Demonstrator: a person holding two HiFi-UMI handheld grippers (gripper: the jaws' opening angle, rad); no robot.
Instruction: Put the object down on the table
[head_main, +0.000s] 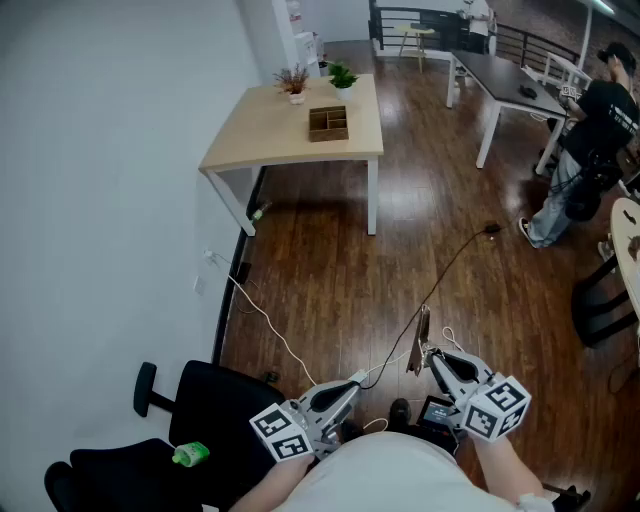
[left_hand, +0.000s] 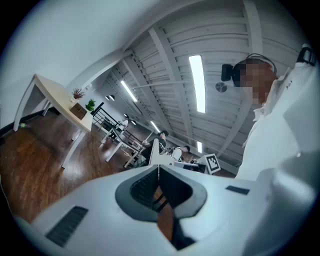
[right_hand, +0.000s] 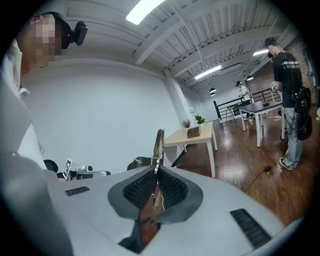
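The head view looks steeply down with the light wooden table (head_main: 290, 130) far ahead, and both gripper views, low and perhaps tilted, face that same table.

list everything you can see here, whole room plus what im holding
table: one, light wood, by the wall
divided box: one, brown wood, on that table
potted plants: two, one reddish, one green, at that table's far edge
second table: one, dark top with white legs, far right
bystander: one, black shirt, right edge
office chair: one, black, lower left
small item: one, green, on the chair seat
cables: two, white and black, across the wood floor
thin flat object: one, metallic, clamped upright in the right gripper
left gripper: one, grey, jaws together, empty
own torso: white top, bottom edge
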